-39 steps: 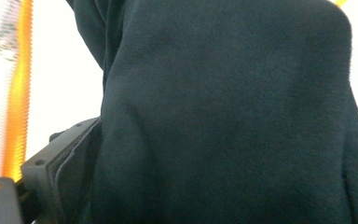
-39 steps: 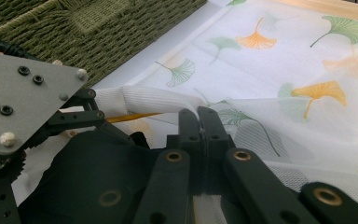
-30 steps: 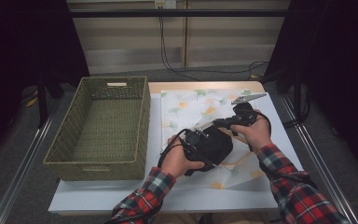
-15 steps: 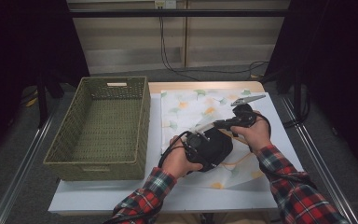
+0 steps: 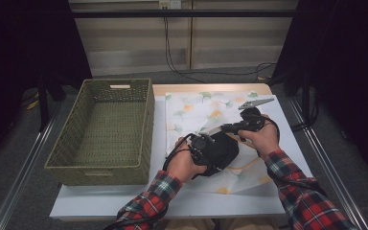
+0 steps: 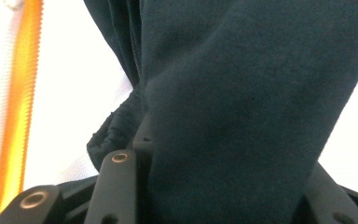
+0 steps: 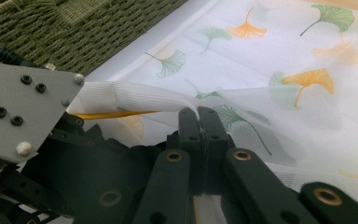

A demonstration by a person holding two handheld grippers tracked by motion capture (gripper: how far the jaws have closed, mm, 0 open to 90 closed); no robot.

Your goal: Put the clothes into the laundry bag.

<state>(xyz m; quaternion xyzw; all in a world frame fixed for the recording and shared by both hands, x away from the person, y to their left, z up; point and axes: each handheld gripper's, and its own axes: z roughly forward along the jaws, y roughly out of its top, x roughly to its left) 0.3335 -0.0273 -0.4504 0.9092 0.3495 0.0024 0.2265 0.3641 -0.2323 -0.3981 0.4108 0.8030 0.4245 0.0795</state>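
A white mesh bag (image 5: 196, 108) printed with ginkgo leaves lies flat on the table, and its orange zip (image 6: 16, 93) runs along the opening. My right gripper (image 7: 198, 114) is shut on the bag's edge and holds it lifted a little off the table. My left gripper (image 5: 218, 149) sits just left of it, at the bag's mouth. Its jaws have just been closing, and a bunched dark cloth (image 6: 242, 102) fills the space between them. In the right gripper view the same dark cloth (image 7: 74, 161) hangs under the left gripper's grey plate (image 7: 23, 107).
A green woven basket (image 5: 100, 168) stands on the table's left half, close beside the bag. The white table (image 5: 124, 203) has a strip of free room along its front edge. Cables trail on the floor beyond the far edge.
Both hands have kept their place. The lifted mesh edge at the right gripper's tips shows a little more than a second ago.
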